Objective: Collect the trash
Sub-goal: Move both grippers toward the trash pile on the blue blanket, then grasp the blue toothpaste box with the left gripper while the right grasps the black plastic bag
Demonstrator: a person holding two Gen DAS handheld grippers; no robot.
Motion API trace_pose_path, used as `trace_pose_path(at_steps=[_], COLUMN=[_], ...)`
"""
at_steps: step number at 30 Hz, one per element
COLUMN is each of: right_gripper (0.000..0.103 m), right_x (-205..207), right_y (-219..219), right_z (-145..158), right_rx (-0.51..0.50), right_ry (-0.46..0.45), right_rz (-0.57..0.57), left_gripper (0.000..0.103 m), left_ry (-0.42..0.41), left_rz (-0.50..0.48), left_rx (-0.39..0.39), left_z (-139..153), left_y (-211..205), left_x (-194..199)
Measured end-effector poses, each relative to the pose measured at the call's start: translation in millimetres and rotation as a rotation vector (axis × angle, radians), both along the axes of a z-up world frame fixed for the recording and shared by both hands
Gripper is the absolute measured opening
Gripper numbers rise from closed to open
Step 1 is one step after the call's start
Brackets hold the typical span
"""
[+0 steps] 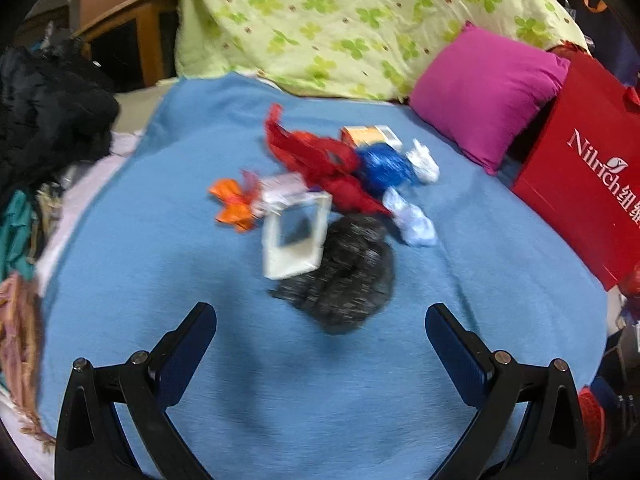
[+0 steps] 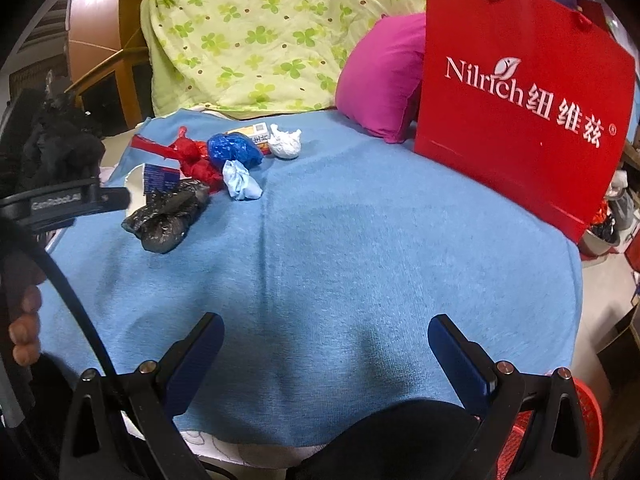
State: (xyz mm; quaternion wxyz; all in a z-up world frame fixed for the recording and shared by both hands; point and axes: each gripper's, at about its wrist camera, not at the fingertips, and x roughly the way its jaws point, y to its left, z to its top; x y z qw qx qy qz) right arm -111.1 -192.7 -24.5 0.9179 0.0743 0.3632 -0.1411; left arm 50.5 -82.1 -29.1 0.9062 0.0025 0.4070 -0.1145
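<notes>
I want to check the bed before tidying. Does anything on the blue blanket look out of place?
Yes. A pile of trash lies on the blue blanket: a crumpled black bag, red wrapper, blue foil, orange wrapper, white tissues and a small box. Both grippers are open and empty.

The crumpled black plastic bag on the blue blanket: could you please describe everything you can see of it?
The black plastic bag is thin, shiny film, crumpled into a loose wad with grey glints along its creases. It lies on the blue blanket at the near edge of the trash pile, closest to the open left gripper, which does not touch it. A white box with a window rests against its far left side, and red wrapping meets its far end. In the right wrist view it looks elongated.
</notes>
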Motion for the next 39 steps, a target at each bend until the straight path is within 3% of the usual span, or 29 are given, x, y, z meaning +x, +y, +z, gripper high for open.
trace_pose_path(at_steps=[2,7,11,14,16,21,22,23,25,27,30,32,36,39], right_gripper=[0.103,0.103,0.103,0.103,0.103,0.103,0.103,0.103,0.103,0.103,0.103,0.103,0.103,0.103], right_x=[-1,0,1,3,2,2,2,3,5,8,12,17,35,60], right_y=[-3,-6,-7,-7,-7,-10,-10,-10,-8,-4,1,5,16,29], right_z=[0,-3,-6,-8,-8,-9,-10,-10,-11,-12,-13,-14,-9,-1], right_rx=[0.020,0.050,0.071,0.079,0.083,0.096,0.096,0.094,0.078,0.059,0.025,0.001,-0.024,0.015], right_ry=[-0.006,-0.010,-0.010,-0.007,-0.007,-0.005,-0.001,0.003,0.017,0.031,0.057,0.073,0.092,0.087], right_rz=[-0.003,0.011,0.018,0.020,0.021,0.014,0.012,0.012,0.015,0.020,0.026,0.030,0.049,0.099], left_gripper=[0.103,0.103,0.103,0.103,0.103,0.103,0.095,0.074,0.043,0.044,0.040,0.040,0.040,0.040], left_ry=[0.013,0.060,0.024,-0.017,-0.007,0.036,0.045,0.071,0.138,0.151,0.113,0.087,-0.034,-0.085], left_rz=[-0.006,0.097,0.129,0.117,0.126,0.172,0.163,0.148,0.121,0.112,0.120,0.115,0.163,0.228], left_rx=[-0.025,-0.045,-0.078,-0.031,-0.010,-0.048,-0.053,-0.059,-0.097,-0.164,-0.144,-0.171,-0.126,-0.095], left_z=[-8,-23,-5,9,8,-8,-11,-17,-31,-39,-37,-34,-23,-20], left_y=[-3,16,28,21,18,25,27,29,36,48,58,69,92,111], left_x=[-1,11,23,37,53,89,92,96,103,101,94,89,73,67])
